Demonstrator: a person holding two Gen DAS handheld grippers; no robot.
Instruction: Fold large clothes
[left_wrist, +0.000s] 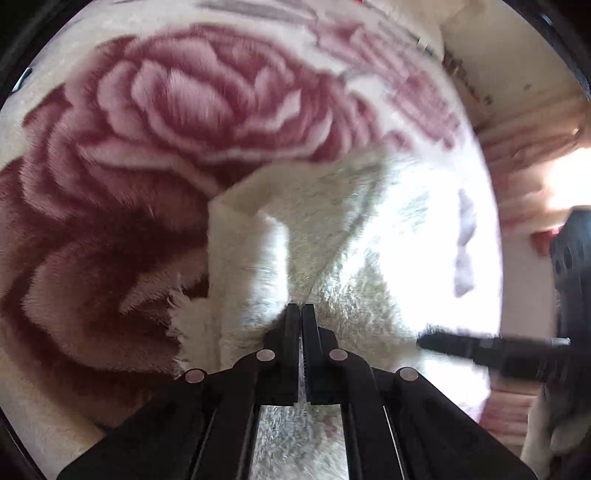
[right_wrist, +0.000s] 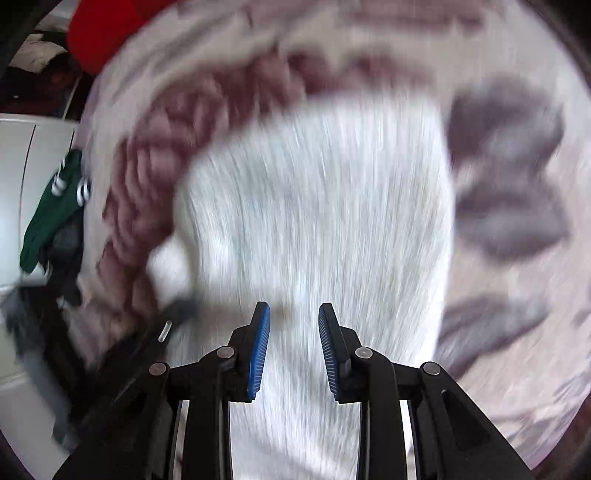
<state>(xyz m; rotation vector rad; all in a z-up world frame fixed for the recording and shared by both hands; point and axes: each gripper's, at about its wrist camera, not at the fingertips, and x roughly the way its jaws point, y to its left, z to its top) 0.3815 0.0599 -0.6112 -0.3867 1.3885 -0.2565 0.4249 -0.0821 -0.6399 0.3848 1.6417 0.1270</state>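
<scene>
**Desk:** On the rose-patterned blanket (left_wrist: 147, 122), what is shown of the garment?

**Caption:** A white fleecy garment (left_wrist: 332, 229) is seen spread over the plush blanket, its near portion brightly lit and a folded corner raised toward the maroon bloom. The left gripper (left_wrist: 300, 308) is pictured low over the cloth, its jaws pressed together with only a sliver between them; fabric appears to be pinched at the tips, though the grip itself cannot be made out clearly.

**Desk:** And the other side?

**Caption:** The right gripper (right_wrist: 294, 314) is shown with its blue pads (right_wrist: 259, 354) spread apart, nothing held between them, above the same white garment (right_wrist: 317, 206), which is streaked by motion blur. In the left wrist view, a black finger of the right gripper (left_wrist: 458, 341) is caught at the right edge of the garment.

**Desk:** Anything around the bedding?

**Caption:** A green cloth (right_wrist: 51, 214) is seen hanging beside a white cabinet (right_wrist: 22, 177) at the left of the right wrist view, and a red item (right_wrist: 107, 26) is glimpsed beyond the blanket's far edge.
</scene>
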